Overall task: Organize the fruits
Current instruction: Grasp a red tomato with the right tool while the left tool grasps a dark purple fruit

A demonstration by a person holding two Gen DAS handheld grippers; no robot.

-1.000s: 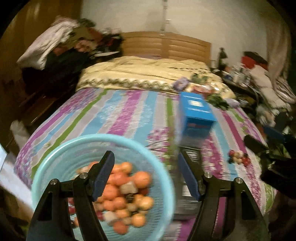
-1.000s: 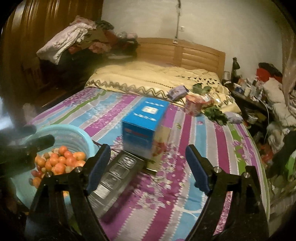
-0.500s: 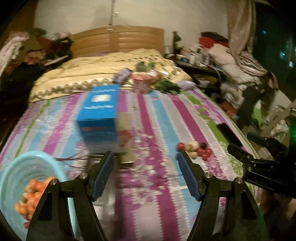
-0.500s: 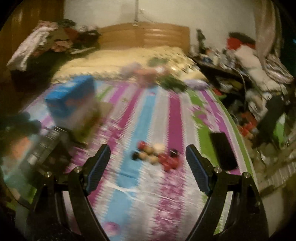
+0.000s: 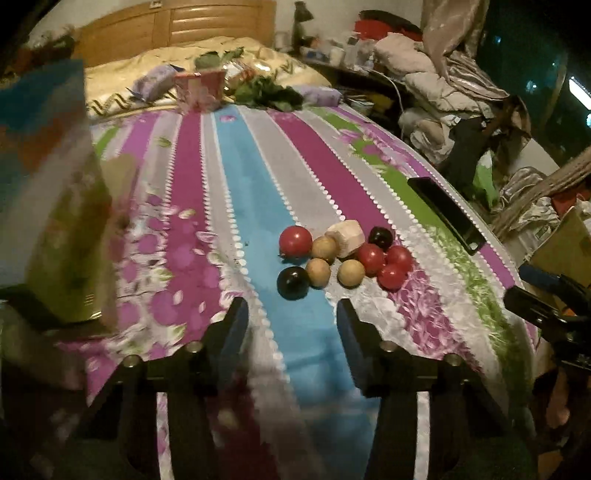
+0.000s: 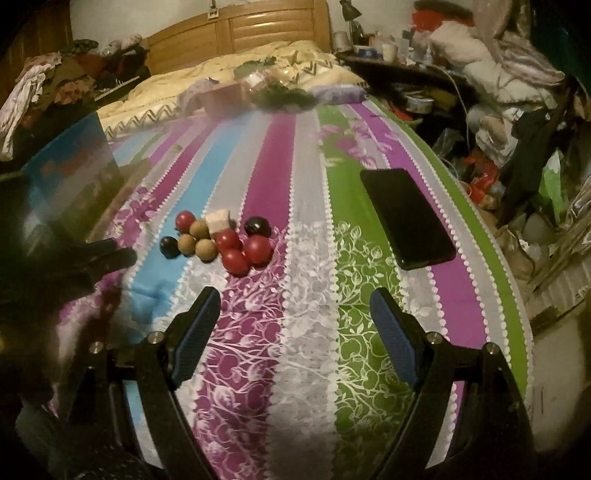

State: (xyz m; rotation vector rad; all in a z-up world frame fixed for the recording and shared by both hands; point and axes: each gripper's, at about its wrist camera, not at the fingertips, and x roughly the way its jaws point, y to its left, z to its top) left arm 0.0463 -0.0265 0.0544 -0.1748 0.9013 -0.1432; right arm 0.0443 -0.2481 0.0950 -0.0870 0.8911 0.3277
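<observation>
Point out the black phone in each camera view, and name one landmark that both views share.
Left wrist view: the black phone lies at the right, on the green stripe near the bed's edge, right of the fruit pile.
Right wrist view: the phone lies right of centre, larger, on the green and purple stripes.
Shared landmark: the wooden headboard.

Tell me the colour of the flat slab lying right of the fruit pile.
Black, glossy slab; clearest in the right wrist view.

Both wrist fisheye views look steeply down and forward, close over the striped floral bedspread [image 5: 236, 192], sharing the cluster of small round fruits [image 6: 218, 240].
</observation>
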